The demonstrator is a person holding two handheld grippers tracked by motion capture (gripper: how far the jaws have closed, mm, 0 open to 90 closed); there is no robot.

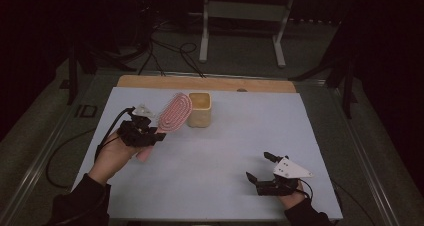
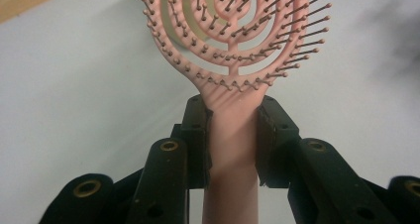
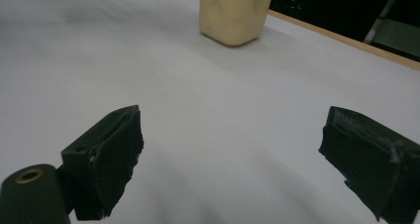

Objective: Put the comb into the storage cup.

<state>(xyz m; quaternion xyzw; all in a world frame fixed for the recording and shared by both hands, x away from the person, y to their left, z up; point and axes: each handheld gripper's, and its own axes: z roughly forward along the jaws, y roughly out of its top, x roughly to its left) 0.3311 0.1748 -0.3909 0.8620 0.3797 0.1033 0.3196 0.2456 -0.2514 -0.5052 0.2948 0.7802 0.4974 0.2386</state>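
Left gripper (image 1: 156,132) clamped on the handle of a pink brush (image 1: 174,113), jaws pressed to both sides just below the bristled head (clearest in the left gripper view, brush (image 2: 233,130) rising straight between them). Brush head raised over the white table (image 1: 210,156), just left of a cream cup (image 1: 200,109). Right gripper (image 1: 259,167) at the near right, jaws wide apart, holding nothing, well apart from the cup (image 3: 235,12).

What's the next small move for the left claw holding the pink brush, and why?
Probably tip the hairbrush head over the cream cup and lower it in: the left claw grips its handle firmly, the head is beside the cup's rim, and the right claw rests open, away.
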